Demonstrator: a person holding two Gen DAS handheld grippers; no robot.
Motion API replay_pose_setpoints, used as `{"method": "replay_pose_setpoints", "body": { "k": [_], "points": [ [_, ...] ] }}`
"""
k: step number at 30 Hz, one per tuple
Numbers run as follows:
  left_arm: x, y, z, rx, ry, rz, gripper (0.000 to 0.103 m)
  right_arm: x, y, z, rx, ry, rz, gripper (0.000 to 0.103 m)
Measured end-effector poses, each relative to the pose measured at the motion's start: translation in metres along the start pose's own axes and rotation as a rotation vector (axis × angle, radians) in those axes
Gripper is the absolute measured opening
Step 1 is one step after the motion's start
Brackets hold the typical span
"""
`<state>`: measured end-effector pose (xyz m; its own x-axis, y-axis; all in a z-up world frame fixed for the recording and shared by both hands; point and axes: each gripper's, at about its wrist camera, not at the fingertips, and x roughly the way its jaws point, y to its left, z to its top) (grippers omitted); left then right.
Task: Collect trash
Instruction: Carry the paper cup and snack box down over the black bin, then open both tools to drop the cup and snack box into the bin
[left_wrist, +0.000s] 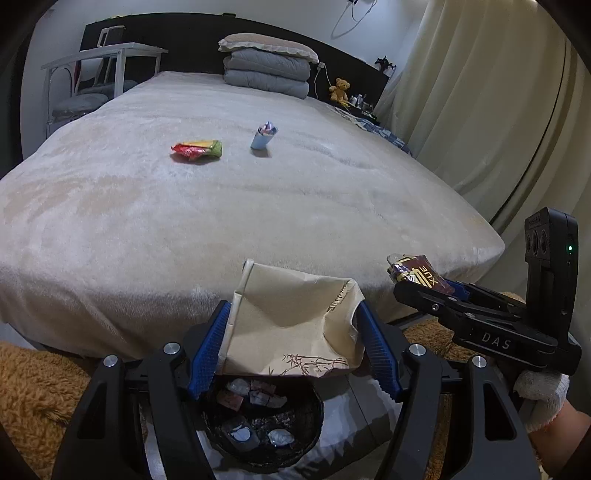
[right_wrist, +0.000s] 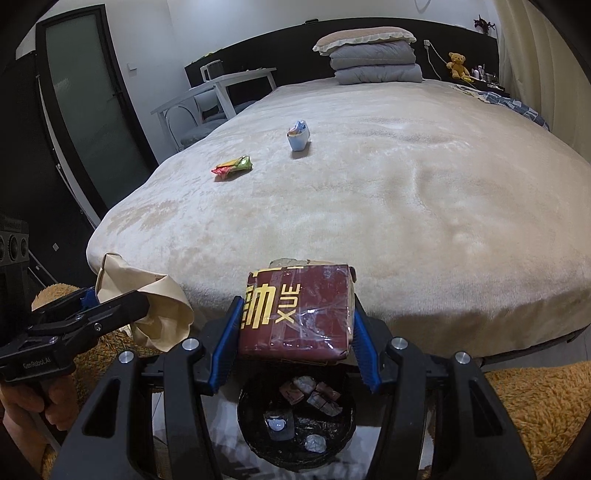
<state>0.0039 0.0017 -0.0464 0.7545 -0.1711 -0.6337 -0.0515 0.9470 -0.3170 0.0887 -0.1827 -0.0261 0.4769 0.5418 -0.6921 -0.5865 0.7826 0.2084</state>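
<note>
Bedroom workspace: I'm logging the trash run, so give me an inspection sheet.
Surface: beige bed cover, smooth.
Job's things: red-green wrapper and pale blue pack lie on the bed; black bin below already holds scraps.
Clutter: folded quilts, teddy bear.
Grippers: left hand-held gripper shut on beige paper bag; right hand-held gripper shut on maroon packet.
Cables: charger cable at headboard.
Surroundings: white desk, curtains.

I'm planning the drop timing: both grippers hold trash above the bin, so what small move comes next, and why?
Probably open the left gripper, letting the beige paper bag fall. The black bin sits right below it, already holding scraps. The right gripper, clamping the maroon packet, looks set to follow.
</note>
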Motion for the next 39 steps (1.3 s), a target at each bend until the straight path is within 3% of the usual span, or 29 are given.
{"method": "replay_pose_setpoints", "body": {
  "k": [7, 24, 34, 39],
  "points": [
    [0.020, -0.002, -0.019, -0.008, 0.122, -0.010, 0.067, 0.009, -0.004, -0.012, 0.032, 0.072, 0.040, 0.055],
    [0.096, -0.005, -0.059, 0.023, 0.495, 0.054, 0.067, 0.078, -0.037, -0.042, 0.282, 0.435, 0.097, 0.055],
    [0.120, -0.001, -0.076, 0.021, 0.617, 0.094, 0.067, 0.111, -0.050, -0.060, 0.354, 0.600, 0.070, 0.056],
    [0.122, -0.002, -0.079, 0.020, 0.643, 0.079, 0.069, 0.115, -0.052, -0.062, 0.356, 0.621, 0.065, 0.056]
  ]
}}
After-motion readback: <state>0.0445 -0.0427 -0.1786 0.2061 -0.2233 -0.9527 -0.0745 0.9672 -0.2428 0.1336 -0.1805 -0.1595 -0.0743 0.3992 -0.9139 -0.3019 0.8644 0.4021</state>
